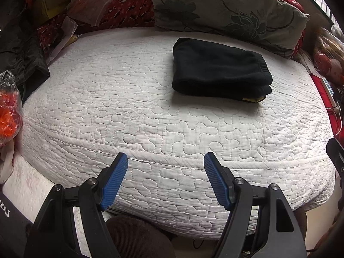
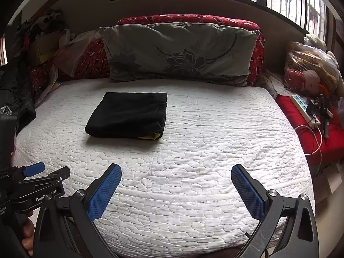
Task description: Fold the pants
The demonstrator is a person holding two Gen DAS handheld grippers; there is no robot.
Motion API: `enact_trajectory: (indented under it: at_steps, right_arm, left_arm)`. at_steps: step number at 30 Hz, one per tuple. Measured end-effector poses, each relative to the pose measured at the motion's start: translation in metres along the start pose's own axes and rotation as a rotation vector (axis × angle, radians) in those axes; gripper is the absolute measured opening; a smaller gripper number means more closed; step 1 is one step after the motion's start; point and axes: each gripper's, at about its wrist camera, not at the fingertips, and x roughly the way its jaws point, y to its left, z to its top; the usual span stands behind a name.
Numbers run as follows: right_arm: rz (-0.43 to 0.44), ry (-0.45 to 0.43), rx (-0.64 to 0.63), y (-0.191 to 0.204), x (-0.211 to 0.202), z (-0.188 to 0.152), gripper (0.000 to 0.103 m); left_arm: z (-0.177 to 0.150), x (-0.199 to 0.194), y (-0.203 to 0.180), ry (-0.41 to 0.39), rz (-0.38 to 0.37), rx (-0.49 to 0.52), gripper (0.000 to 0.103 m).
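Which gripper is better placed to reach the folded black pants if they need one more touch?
Left, marginally. The pants lie left of centre on the quilt in the right wrist view, the side where the left gripper is. Both it and the right gripper are open, empty and well short.

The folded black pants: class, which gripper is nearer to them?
Left, slightly. The black pants lie left of centre, ahead of the left gripper; the right gripper sits farther right. Both hang open over the quilt's near edge.

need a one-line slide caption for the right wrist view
Black pants lie folded on the white quilted bed before a grey pillow; the right gripper hangs open, empty.
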Motion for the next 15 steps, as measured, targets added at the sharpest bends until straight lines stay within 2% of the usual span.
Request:
enact_trajectory:
  at_steps: [7, 15]
  right_arm:
    - [0.001, 0.003, -0.003, 0.0003, 0.0021, -0.0025, 0.103]
    - [-0.005, 0.007, -0.009, -0.0013, 0.0066, -0.0057, 0.103]
  left_arm:
    - [-0.0008, -0.0005, -0.0005, -0.034, 0.045, -0.015, 0.073]
    - [-0.0013, -0.0024, -0.0067, -0.033, 0.049, 0.008, 0.073]
